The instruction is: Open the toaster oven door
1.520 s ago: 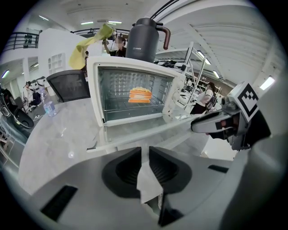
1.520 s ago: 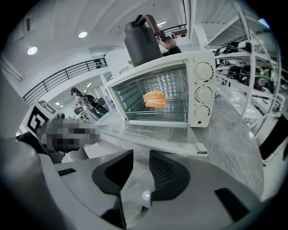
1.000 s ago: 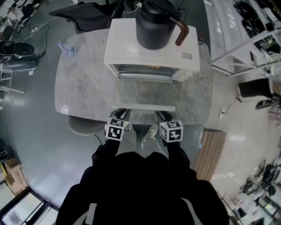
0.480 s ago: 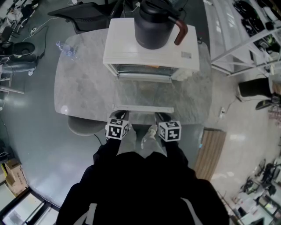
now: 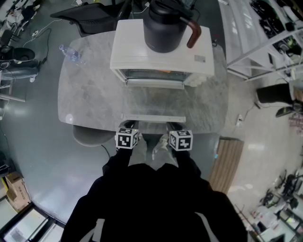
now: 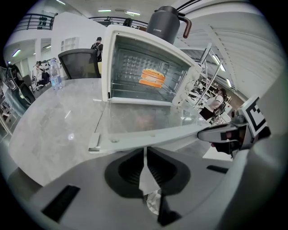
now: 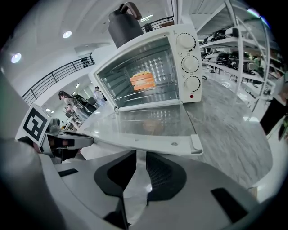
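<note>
The toaster oven door (image 5: 154, 101) lies dropped flat over the bench (image 5: 85, 94), so the opening looks done; just near of it, the left tongs (image 6: 145, 152) and right tongs (image 7: 137, 157) have just been closing, a sliver and a narrow gap apart, both empty.

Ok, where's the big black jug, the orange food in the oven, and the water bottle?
Big black jug (image 5: 163, 30): head view, on its round body.
Orange layered food (image 6: 152, 77): left gripper view, on its middle.
Clear plastic water bottle (image 5: 72, 53): head view, on its side.

Lab-like workshop hall: metal shelving racks (image 5: 265, 28) with gear, office chair (image 5: 92, 14), cardboard box (image 5: 16, 186), polished grey floor (image 5: 38, 142).
</note>
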Action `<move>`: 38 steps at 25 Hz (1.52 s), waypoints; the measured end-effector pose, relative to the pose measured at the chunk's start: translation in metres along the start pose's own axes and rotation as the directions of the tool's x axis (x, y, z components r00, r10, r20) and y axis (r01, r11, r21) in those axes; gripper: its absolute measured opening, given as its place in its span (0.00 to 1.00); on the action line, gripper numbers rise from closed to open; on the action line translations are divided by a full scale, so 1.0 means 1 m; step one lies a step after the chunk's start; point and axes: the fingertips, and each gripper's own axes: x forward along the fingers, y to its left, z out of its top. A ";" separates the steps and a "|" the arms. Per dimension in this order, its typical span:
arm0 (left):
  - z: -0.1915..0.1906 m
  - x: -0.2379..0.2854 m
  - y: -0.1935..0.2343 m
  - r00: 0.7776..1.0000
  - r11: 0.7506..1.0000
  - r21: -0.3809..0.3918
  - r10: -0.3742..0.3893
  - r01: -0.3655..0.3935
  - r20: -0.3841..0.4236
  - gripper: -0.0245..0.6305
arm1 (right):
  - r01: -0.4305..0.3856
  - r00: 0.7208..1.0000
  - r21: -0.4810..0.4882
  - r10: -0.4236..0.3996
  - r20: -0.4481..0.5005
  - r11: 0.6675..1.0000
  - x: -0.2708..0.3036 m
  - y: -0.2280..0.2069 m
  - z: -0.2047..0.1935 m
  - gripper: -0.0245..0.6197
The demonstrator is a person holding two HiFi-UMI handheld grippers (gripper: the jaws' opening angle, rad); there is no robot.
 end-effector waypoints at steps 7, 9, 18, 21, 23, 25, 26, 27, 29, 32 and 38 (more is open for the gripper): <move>-0.009 0.011 0.004 1.000 0.998 -0.069 -0.006 0.006 -0.005 0.06 | 0.036 0.999 0.025 -0.036 -0.013 0.999 0.009 -0.007 -0.009 0.13; -0.011 0.014 0.005 1.000 0.997 -0.080 -0.006 0.006 -0.005 0.06 | 0.045 0.999 0.038 -0.044 -0.016 0.998 0.011 -0.009 -0.011 0.13; -0.022 0.025 0.009 1.000 0.994 -0.107 0.004 -0.007 -0.026 0.06 | 0.075 0.997 0.061 -0.073 -0.034 0.995 0.024 -0.014 -0.022 0.13; -0.026 0.029 0.010 0.999 0.993 -0.117 0.009 -0.013 -0.034 0.06 | 0.088 0.995 0.067 -0.085 -0.041 0.994 0.028 -0.016 -0.026 0.13; -0.025 0.029 0.010 0.999 0.993 -0.118 0.012 -0.016 -0.038 0.06 | 0.092 0.995 0.077 -0.089 -0.044 0.993 0.029 -0.016 -0.027 0.13; -0.024 0.029 0.010 0.999 0.993 -0.117 0.010 -0.014 -0.039 0.06 | 0.095 0.995 0.090 -0.091 -0.046 0.991 0.031 -0.017 -0.028 0.13; -0.025 0.031 0.010 0.999 0.992 -0.122 0.010 -0.014 -0.040 0.06 | 0.097 0.995 0.091 -0.093 -0.047 0.991 0.032 -0.017 -0.030 0.13; -0.027 0.032 0.011 0.999 0.992 -0.127 0.009 -0.015 -0.043 0.06 | 0.100 0.994 0.089 -0.095 -0.050 0.991 0.034 -0.018 -0.032 0.13; -0.027 0.034 0.011 0.999 0.991 -0.134 0.008 -0.015 -0.047 0.06 | 0.110 0.993 0.083 -0.106 -0.054 0.990 0.036 -0.020 -0.032 0.13; -0.027 0.036 0.011 0.999 0.990 -0.142 0.010 -0.017 -0.049 0.06 | 0.116 0.992 0.079 -0.112 -0.052 0.990 0.037 -0.021 -0.031 0.11; -0.027 0.037 0.011 0.999 0.990 -0.142 0.017 -0.024 -0.051 0.06 | 0.120 0.991 0.078 -0.115 -0.061 0.990 0.037 -0.021 -0.031 0.11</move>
